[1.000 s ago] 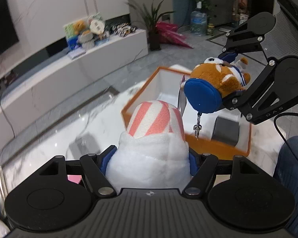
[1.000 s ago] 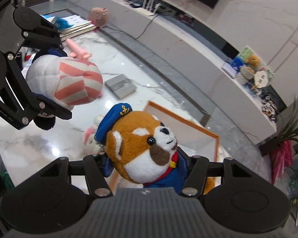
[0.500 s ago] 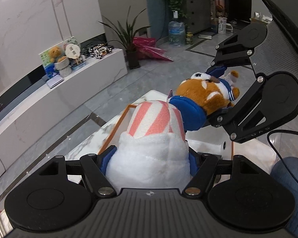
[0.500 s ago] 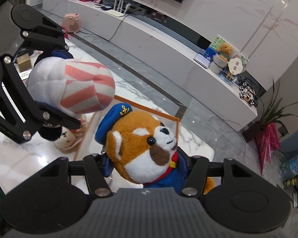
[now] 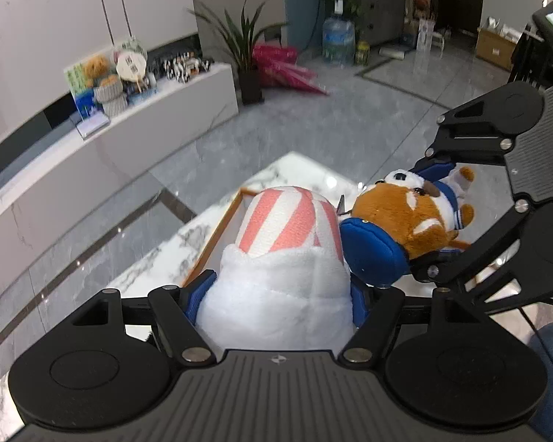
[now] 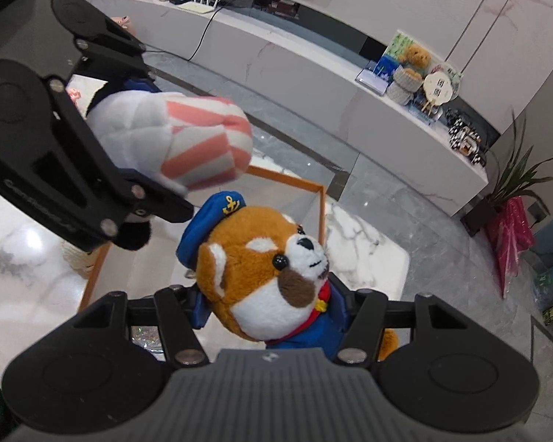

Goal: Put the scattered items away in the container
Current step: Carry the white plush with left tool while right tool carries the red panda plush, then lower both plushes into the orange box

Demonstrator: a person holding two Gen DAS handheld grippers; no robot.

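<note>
Both grippers have swung further over the orange-rimmed box (image 6: pixel 315 199) since a sec ago. Left gripper (image 5: pixel 280 291) fingers pinch a white plush w/ pink-striped cap (image 5: pixel 287 258); right gripper (image 6: pixel 272 313) fingers pinch a sailor red-panda plush (image 6: pixel 265 269), held side by side, prob. for dropping in. Box interior mostly hidden, contents unclear; it sits on the marble counter (image 6: pixel 361 254).

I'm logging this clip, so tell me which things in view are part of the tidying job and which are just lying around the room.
Part of the job:
- white plush toy with pink-striped cap, held in left gripper
- brown red-panda plush in blue sailor cap, held in right gripper
- orange-rimmed white box

Just lying about:
- small teddy bear on the white ledge
- potted green plant
- blue water jug
</note>
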